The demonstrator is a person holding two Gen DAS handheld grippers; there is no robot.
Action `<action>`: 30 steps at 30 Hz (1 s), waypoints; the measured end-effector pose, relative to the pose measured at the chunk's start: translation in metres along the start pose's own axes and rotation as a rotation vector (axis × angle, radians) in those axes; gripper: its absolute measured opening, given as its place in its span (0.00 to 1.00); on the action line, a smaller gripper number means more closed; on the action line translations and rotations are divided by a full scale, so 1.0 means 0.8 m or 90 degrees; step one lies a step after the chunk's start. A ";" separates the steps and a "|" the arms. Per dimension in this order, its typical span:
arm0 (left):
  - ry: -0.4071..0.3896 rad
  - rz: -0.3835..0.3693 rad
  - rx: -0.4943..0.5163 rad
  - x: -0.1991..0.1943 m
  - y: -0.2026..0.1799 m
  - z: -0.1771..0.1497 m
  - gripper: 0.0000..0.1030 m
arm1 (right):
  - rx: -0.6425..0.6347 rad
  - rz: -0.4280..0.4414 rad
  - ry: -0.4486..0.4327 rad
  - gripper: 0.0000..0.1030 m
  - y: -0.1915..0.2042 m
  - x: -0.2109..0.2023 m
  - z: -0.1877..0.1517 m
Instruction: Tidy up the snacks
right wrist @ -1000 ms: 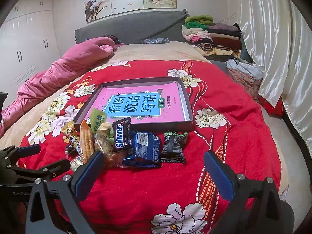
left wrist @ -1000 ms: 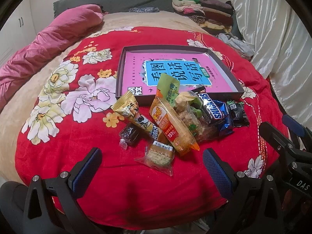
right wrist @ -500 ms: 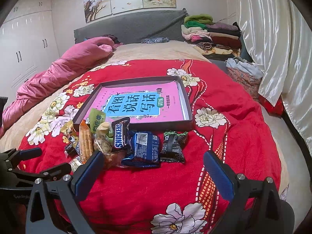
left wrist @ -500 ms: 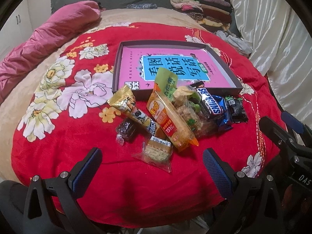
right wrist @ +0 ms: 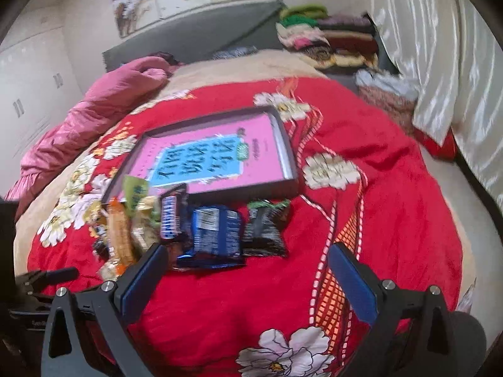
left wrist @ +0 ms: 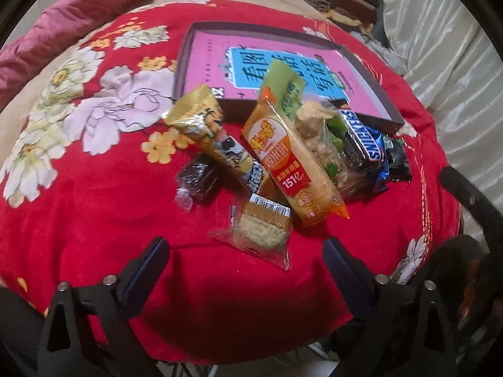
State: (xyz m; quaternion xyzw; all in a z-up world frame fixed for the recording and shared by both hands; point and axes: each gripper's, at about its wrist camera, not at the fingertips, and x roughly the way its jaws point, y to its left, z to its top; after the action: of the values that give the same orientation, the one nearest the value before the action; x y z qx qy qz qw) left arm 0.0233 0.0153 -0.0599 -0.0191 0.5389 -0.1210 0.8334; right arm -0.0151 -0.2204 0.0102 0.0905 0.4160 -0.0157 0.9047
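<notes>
Noodle pack [left wrist: 262, 231] left cam only, curtain [right wrist: 440, 47] right

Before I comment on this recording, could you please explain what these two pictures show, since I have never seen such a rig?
A person holds a two-finger clamp in each hand, and each carries a wide-angle camera looking along its fingers. One picture is from the left gripper, the other from the right gripper. Both are open and hold nothing. On the red floral blanket lies a pile of snacks: an orange packet, a Snickers bar and a blue packet. Behind them sits a shallow tray with a pink book inside.
</notes>
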 end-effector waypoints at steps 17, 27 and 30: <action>0.023 -0.023 0.033 0.033 -0.002 0.018 0.60 | -0.024 -0.033 0.085 0.68 -0.019 0.098 0.023; 0.021 -0.053 0.018 0.032 0.009 0.020 0.49 | -0.032 0.005 0.089 0.35 -0.018 0.108 0.024; 0.019 -0.063 0.010 0.025 0.013 0.017 0.47 | -0.012 0.016 0.075 0.33 -0.026 0.095 0.027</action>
State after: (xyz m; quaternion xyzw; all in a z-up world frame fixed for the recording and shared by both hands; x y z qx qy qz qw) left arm 0.0453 0.0196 -0.0741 -0.0373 0.5490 -0.1667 0.8182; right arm 0.0485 -0.2408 -0.0368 0.0881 0.4673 0.0053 0.8797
